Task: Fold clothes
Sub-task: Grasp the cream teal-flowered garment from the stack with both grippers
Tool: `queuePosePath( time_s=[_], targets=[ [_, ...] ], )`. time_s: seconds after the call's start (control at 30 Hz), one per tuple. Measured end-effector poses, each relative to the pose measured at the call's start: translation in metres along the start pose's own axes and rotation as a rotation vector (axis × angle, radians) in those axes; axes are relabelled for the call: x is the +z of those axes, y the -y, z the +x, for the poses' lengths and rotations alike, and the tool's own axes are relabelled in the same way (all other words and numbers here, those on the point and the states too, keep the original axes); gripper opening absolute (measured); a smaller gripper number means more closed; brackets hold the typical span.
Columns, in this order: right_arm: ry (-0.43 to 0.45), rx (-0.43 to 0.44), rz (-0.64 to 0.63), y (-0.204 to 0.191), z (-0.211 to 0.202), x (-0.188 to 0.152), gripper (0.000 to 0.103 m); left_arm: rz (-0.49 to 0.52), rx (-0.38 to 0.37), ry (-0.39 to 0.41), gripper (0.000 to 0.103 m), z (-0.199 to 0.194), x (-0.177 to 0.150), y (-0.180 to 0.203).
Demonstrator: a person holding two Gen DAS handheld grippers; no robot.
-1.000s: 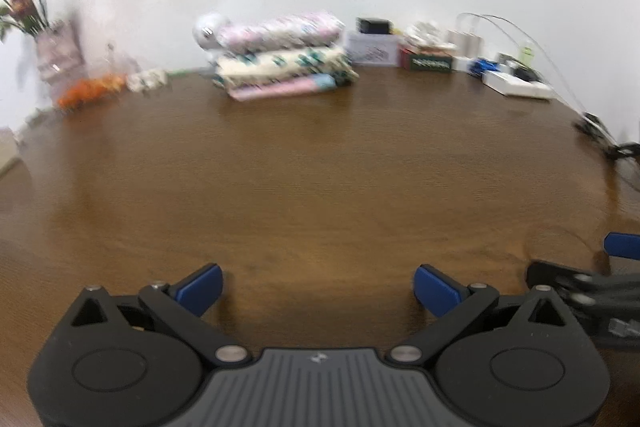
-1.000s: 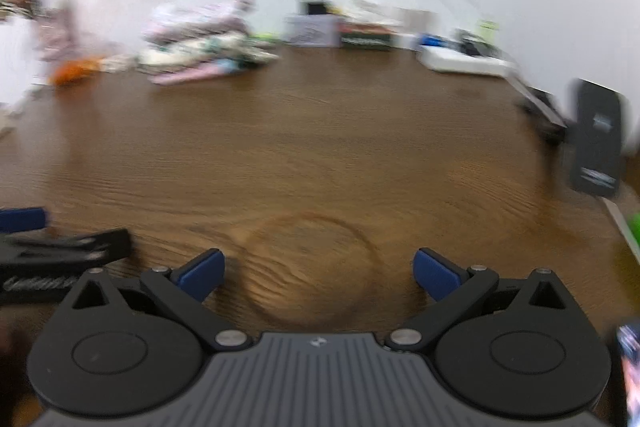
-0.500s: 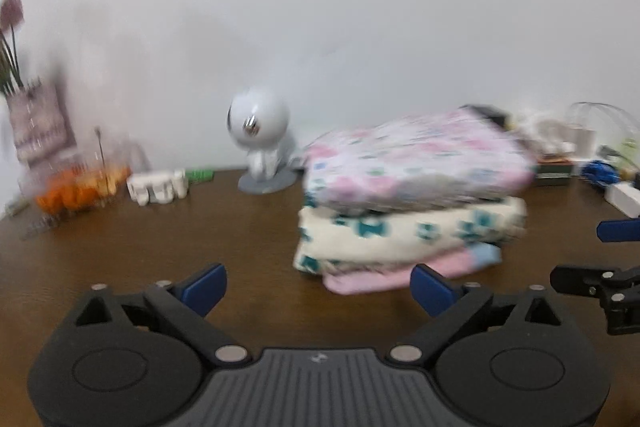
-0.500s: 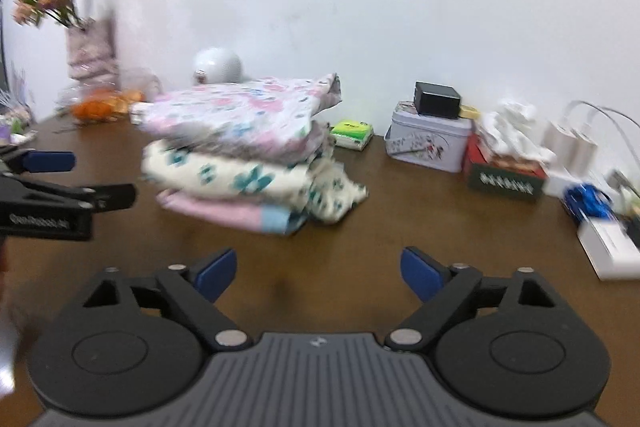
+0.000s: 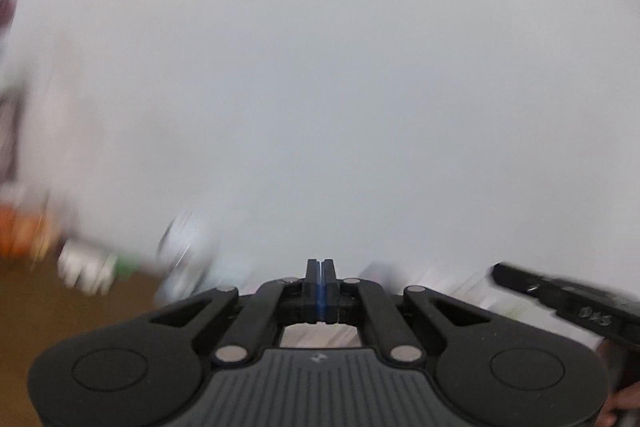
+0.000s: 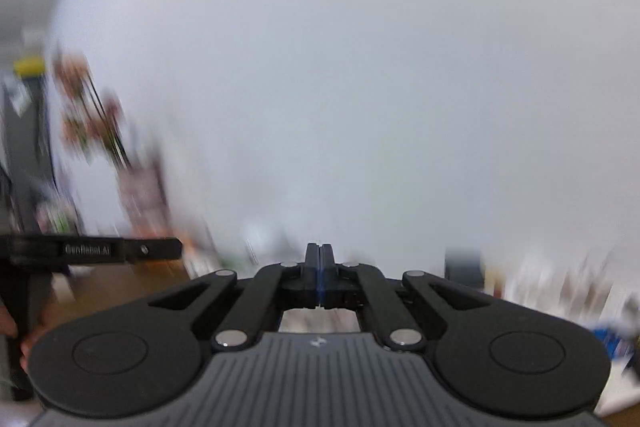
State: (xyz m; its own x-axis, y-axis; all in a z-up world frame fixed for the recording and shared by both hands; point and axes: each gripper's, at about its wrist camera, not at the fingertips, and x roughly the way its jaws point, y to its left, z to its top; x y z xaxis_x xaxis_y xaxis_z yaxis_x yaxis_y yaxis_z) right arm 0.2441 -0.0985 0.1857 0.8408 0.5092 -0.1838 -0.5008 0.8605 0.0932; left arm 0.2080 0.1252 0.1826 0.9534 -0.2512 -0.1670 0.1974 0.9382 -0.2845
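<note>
Of the clothes we can make out only a pale, faintly striped patch (image 5: 316,335) in the opening just under the closed fingers of the left gripper (image 5: 320,267), and a similar patch (image 6: 316,321) under the right gripper (image 6: 319,251). Both sit above the table (image 5: 48,295). The blur keeps us from saying whether this is one garment or two.

We judge the cloth light, soft and limp. It should sag from any point we hold and slide little on the pads. A hem or corner is the place to take it, one gripper at each end of the same edge, so it hangs flat for folding.

Both claws are pressed together, blue pads meeting. We cannot tell whether a thin layer of fabric is caught between them.

Both cameras look well above the table at a bare white wall (image 5: 320,87). At the table's far-left edge we see smeared clutter: something orange (image 5: 20,231), a white object (image 5: 188,247), and flowers (image 6: 92,115).
</note>
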Motion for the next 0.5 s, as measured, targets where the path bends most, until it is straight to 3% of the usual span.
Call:
queuePosePath(
  time_s=[0.1,0.13,0.17,0.2,0.23,0.27,0.43,0.5],
  targets=[
    [0.043,0.05,-0.068,-0.017,-0.056,0.036,0.0,0.125,0.01,0.059,0.007,-0.049,0.017,0.038],
    [0.009,0.034,-0.09,-0.017,-0.054,0.023,0.0,0.169,0.035,0.053,0.02,-0.056,0.01,0.044],
    [-0.028,0.017,-0.112,-0.016,-0.051,0.009,0.014,0.193,0.08,0.024,0.056,-0.057,-0.002,0.045],
    [-0.065,-0.001,-0.134,-0.015,-0.048,-0.006,0.029,0.202,0.138,-0.03,0.077,-0.053,-0.021,0.041],
    [-0.103,-0.019,-0.156,-0.014,-0.045,-0.02,0.078,0.204,0.176,-0.081,0.1,-0.045,-0.04,0.035],
    [-0.14,-0.037,-0.178,-0.013,-0.041,-0.035,0.103,0.208,0.21,-0.134,0.096,-0.036,-0.06,0.029],
    [-0.309,-0.108,-0.263,-0.006,-0.016,-0.103,0.092,0.296,0.339,-0.412,0.083,0.042,-0.149,-0.019],
    [-0.345,-0.109,-0.249,0.001,0.013,-0.117,0.089,0.263,0.335,-0.405,0.083,0.06,-0.153,-0.036]
  ],
)
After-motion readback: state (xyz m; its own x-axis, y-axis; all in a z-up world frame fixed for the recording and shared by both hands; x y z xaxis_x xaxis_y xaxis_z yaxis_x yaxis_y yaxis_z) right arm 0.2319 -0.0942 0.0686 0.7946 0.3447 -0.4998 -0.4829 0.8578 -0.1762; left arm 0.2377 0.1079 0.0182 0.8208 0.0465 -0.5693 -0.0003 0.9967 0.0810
